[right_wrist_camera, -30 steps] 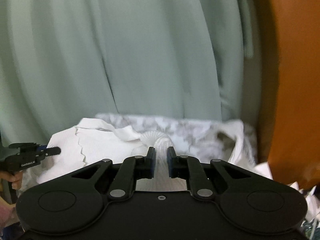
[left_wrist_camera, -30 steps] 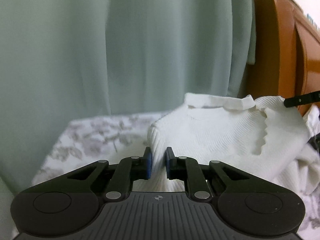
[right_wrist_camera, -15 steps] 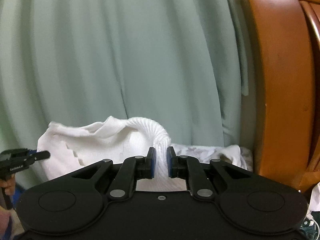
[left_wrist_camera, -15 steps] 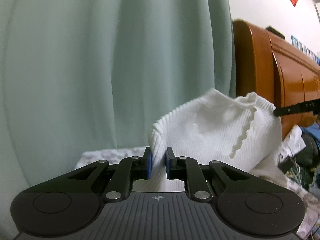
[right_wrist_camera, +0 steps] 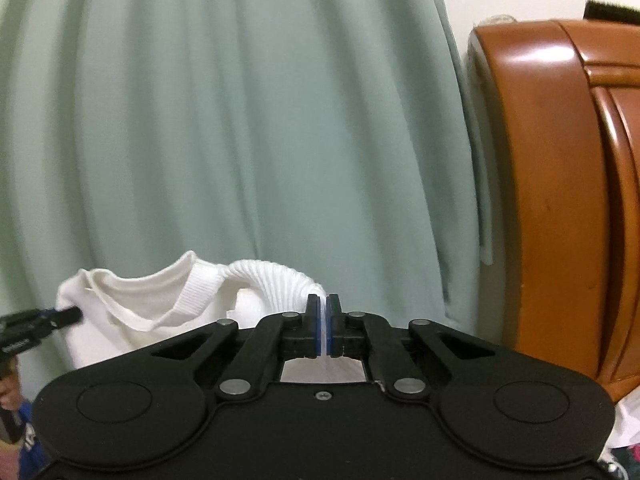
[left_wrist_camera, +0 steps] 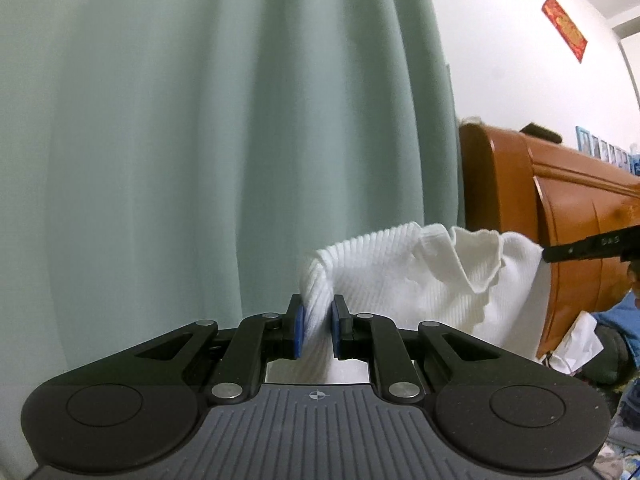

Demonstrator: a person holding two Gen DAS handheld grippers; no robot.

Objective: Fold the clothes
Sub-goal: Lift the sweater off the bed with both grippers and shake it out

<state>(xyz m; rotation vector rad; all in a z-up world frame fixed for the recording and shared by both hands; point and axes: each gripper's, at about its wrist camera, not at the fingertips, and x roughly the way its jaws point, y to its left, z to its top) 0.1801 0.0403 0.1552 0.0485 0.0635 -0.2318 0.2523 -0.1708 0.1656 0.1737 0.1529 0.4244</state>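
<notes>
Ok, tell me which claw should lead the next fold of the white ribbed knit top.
Probably neither: the left claw and right claw both pinch the white ribbed knit top, stretched between them in the air. Move them together.

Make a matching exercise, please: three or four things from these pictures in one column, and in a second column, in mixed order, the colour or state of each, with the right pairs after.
Things:
1. white ribbed garment
2. curtain
3. wooden furniture
4. red paper strip on the wall

Colours or states:
A. glossy orange-brown
B. pale green, hanging in long folds
C. high on the white wall, tilted
D. held up in the air, pinched at two ends by the left gripper and the right gripper

Right pairs: 1-D, 2-B, 3-A, 4-C
</notes>
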